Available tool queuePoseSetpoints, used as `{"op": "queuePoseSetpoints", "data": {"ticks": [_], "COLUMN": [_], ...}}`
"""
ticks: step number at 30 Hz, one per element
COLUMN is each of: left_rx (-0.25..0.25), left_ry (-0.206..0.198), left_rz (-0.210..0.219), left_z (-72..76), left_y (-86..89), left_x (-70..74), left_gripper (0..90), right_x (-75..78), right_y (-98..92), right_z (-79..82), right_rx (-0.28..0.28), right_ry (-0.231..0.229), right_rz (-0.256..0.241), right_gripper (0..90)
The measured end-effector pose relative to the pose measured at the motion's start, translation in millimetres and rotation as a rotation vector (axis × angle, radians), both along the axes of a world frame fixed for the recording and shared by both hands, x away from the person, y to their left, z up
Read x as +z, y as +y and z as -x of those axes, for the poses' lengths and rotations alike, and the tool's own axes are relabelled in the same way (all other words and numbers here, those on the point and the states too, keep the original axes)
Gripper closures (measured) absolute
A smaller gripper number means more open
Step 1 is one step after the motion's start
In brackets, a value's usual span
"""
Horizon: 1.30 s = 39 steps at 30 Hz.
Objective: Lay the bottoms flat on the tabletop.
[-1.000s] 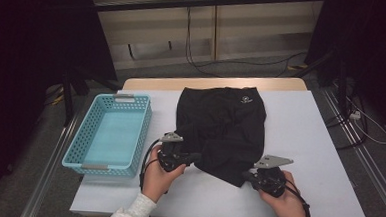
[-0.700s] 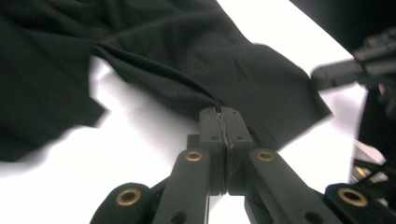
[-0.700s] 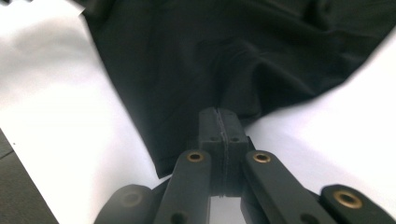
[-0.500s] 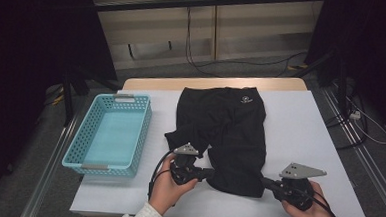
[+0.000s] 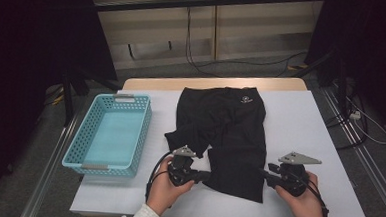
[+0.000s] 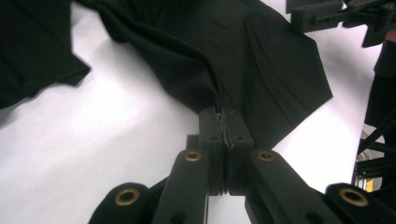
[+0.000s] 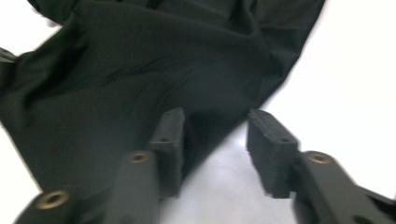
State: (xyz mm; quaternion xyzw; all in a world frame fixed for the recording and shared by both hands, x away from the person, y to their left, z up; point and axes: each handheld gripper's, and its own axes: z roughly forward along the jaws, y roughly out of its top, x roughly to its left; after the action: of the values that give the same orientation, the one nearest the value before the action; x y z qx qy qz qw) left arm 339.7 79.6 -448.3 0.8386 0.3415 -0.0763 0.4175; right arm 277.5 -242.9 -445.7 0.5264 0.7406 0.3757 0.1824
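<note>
The black shorts [image 5: 229, 135] lie spread on the white worktop [image 5: 305, 124], one leg partly folded; most folding looks undone. The left gripper [image 5: 202, 176] has its fingers clamped on the hem. The right gripper [image 5: 266, 176] has its fingers wide apart, seemingly gripping nothing. The blue basket [image 5: 73, 155] beside them holds nothing.

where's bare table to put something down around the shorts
The widest bare patch of table lies right of the shorts, out to the right edge. A narrow strip runs between the basket and the shorts. The basket floor is also empty. The near edge is crowded: the left tool is shut on the hem, and the open right tool sits at the hem's right corner.
</note>
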Motion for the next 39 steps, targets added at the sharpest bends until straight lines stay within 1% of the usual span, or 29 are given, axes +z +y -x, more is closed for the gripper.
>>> {"op": "queuePoseSetpoints", "data": {"ticks": [1,2,3,4,5,6,7,8,9,10,11,12,14,15,21,23,25,26,27,28,29,30,32,33,36,37,38,39], "left_rx": [-0.008,0.005,0.007,0.007,0.007,0.006,0.001,0.0,0.003,-0.004,-0.004,-0.012,-0.024,-0.021,-0.017,-0.018,-0.02,-0.021,-0.023,-0.019,-0.014,-0.008,0.02,0.026,0.061,0.067,0.078,0.078], "left_ry": [0.004,0.003,0.004,0.007,0.009,0.01,0.01,0.009,0.008,0.009,0.009,0.006,0.003,0.001,0.0,-0.005,-0.005,-0.005,-0.009,-0.013,-0.012,-0.013,-0.001,0.005,0.013,0.014,0.015,0.016], "left_rz": [-0.01,-0.004,-0.001,-0.002,-0.006,-0.001,-0.003,-0.002,0.0,-0.001,0.003,0.003,0.006,0.008,0.02,0.018,0.021,0.025,0.028,0.026,0.021,0.014,0.01,0.006,-0.015,-0.01,-0.01,-0.014], "left_z": [-0.8,-0.8,-0.9,-0.9,-0.9,-0.8,-1.1,-1.1,-0.6,0.3,1.2,1.8,3.0,3.3,3.1,3.3,4.0,4.1,3.7,2.9,1.8,0.7,-2.8,-4.3,-9.6,-11.0,-11.6,-12.1], "left_y": [1.2,1.2,1.3,1.7,2.1,2.3,2.9,3.0,2.3,1.3,0.2,-0.8,-2.5,-2.9,-1.8,-1.6,-1.9,-1.8,-1.4,-0.4,1.3,2.9,8.5,10.6,18.6,20.7,21.3,21.9], "left_x": [0.2,-0.8,-1.1,-1.3,-1.2,-1.4,-1.3,-1.3,-1.5,-1.1,-1.0,-0.5,1.1,1.4,3.5,4.1,5.4,7.0,8.5,9.7,10.5,10.8,10.0,9.7,8.5,7.7,6.7,6.4], "left_gripper": [88.8,88.7,88.8,88.7,88.8,88.8,88.8,88.7,88.6,88.6,88.6,88.6,88.5,88.4,87.2,85.9,86.9,88.3,89.1,89.3,89.6,89.9,90.0,90.0,89.9,89.9,89.9,89.9], "right_x": [-3.5,-5.3,-8.6,-10.7,-11.7,-11.2,-11.0,-10.5,-8.8,-8.4,-8.7,-8.4,-8.1,-8.2,-5.3,-2.5,-0.1,1.1,1.6,1.2,-0.1,-1.5,-3.7,-4.5,-4.9,-4.6,-4.5,-4.6], "right_y": [3.3,6.1,10.8,13.0,15.0,14.8,14.1,13.2,11.1,9.6,6.5,5.0,1.9,0.6,-2.7,-5.0,-7.8,-9.1,-10.9,-12.0,-12.5,-12.4,-11.5,-11.3,-11.8,-11.6,-11.1,-10.2], "right_z": [-4.1,-5.7,-7.5,-7.8,-7.4,-7.2,-7.0,-6.6,-6.3,-6.3,-6.2,-5.8,-5.4,-5.0,-4.5,-3.6,-2.5,-1.8,-1.3,-1.1,-1.4,-2.0,-3.3,-4.7,-8.4,-9.5,-10.8,-12.0], "right_rx": [0.011,0.025,0.043,0.051,0.053,0.045,0.042,0.042,0.047,0.047,0.049,0.05,0.063,0.069,0.084,0.075,0.068,0.066,0.066,0.06,0.04,0.03,0.012,-0.008,-0.058,-0.061,-0.065,-0.072], "right_ry": [0.011,0.027,0.045,0.039,0.022,0.029,0.032,0.035,0.046,0.053,0.053,0.059,0.068,0.069,0.073,0.057,0.04,0.04,0.031,0.023,0.019,0.021,0.024,0.022,0.02,0.018,0.013,0.011], "right_rz": [0.01,0.027,0.074,0.103,0.114,0.109,0.106,0.109,0.111,0.101,0.091,0.086,0.068,0.061,0.068,0.072,0.073,0.066,0.053,0.049,0.048,0.051,0.047,0.052,0.059,0.049,0.047,0.052], "right_gripper": [52.3,52.3,51.6,51.0,50.7,51.0,53.5,59.1,68.1,70.4,77.6,83.0,89.3,90.0,90.0,90.0,90.0,90.0,89.3,83.0,75.1,69.6,60.1,53.6,48.1,47.9,46.5,45.0]}}
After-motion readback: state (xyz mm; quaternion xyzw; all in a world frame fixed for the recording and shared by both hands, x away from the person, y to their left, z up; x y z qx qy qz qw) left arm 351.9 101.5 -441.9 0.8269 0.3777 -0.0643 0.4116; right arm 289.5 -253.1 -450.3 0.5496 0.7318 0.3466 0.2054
